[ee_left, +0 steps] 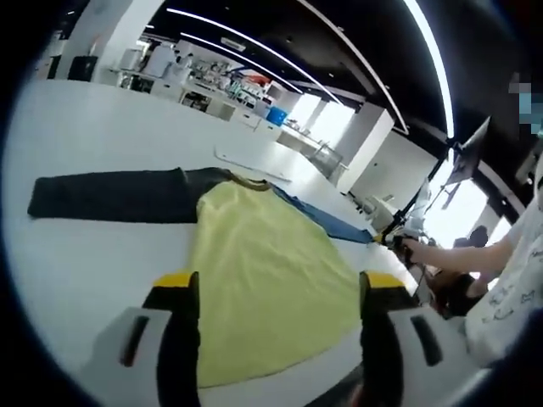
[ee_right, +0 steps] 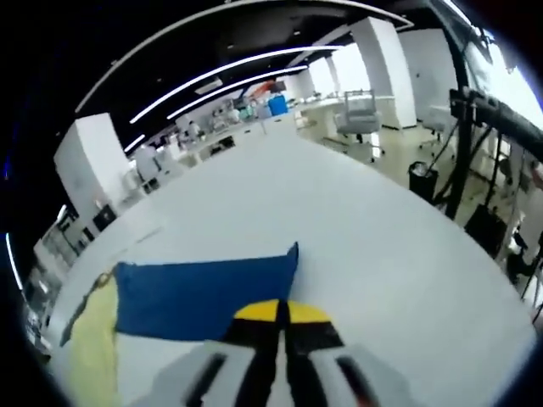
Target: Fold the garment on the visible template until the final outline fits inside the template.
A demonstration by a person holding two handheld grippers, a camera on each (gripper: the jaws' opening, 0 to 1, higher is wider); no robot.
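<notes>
A garment lies flat on the white table (ee_left: 93, 246): yellow body (ee_left: 263, 280), dark sleeve (ee_left: 110, 197) stretched out to the left, blue sleeve (ee_left: 327, 222) running to the right. My left gripper (ee_left: 278, 284) is open, its jaws hovering over the yellow body's near part. At the blue sleeve's end, a person's hand holds my right gripper (ee_left: 397, 239). In the right gripper view, the right gripper (ee_right: 278, 314) is shut at the near edge of the blue sleeve (ee_right: 199, 297), whose corner pokes up. The yellow body (ee_right: 89, 352) shows at the left.
A thin white flat sheet (ee_left: 250, 166) lies on the table just beyond the collar. A person in a white printed top (ee_left: 509, 288) stands at the right. Desks and an office chair (ee_right: 356, 119) are far behind, and black stands (ee_right: 475, 144) rise past the table's right edge.
</notes>
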